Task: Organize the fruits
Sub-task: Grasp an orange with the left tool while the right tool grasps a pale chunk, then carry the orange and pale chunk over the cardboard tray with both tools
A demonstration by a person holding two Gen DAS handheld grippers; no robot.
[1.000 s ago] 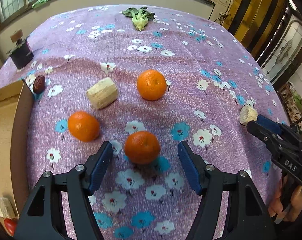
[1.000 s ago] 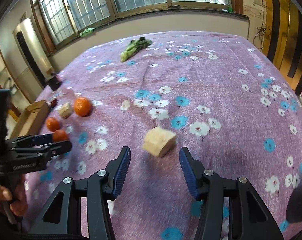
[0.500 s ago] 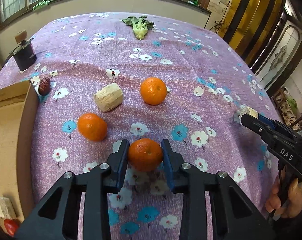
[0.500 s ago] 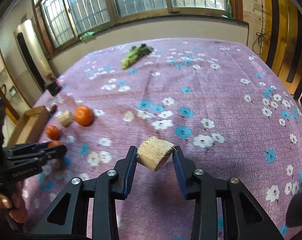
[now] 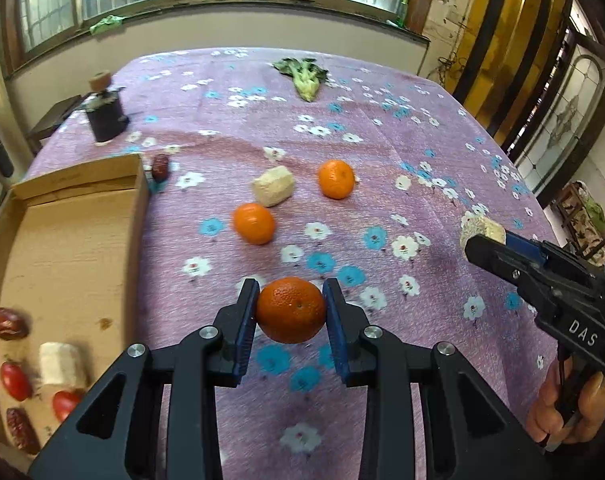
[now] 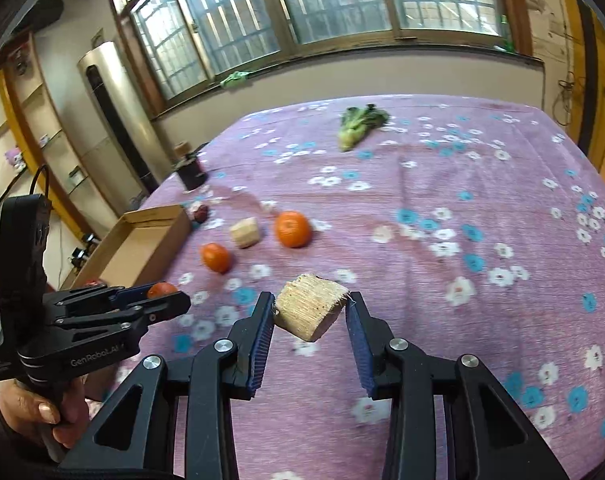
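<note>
My left gripper (image 5: 290,310) is shut on an orange (image 5: 291,309) and holds it above the purple flowered cloth; it also shows in the right wrist view (image 6: 164,292). My right gripper (image 6: 309,312) is shut on a pale fibrous chunk (image 6: 308,306), lifted off the cloth; it shows in the left wrist view (image 5: 482,231) at the right. Two more oranges (image 5: 254,223) (image 5: 336,179) and another pale chunk (image 5: 273,186) lie on the cloth. A cardboard box (image 5: 58,248) at the left holds red fruits (image 5: 16,380), dates (image 5: 7,323) and a pale chunk (image 5: 59,364).
A dark date (image 5: 160,167) lies by the box's far corner. A dark jar with a cork (image 5: 104,114) stands at the far left. A green leafy vegetable (image 5: 304,76) lies at the far edge. A tall appliance (image 6: 114,120) stands beyond the table.
Both grippers closed on their items and lifted them: the left on the orange, the right on the pale chunk. Both have risen and the left view has shifted toward the box.
</note>
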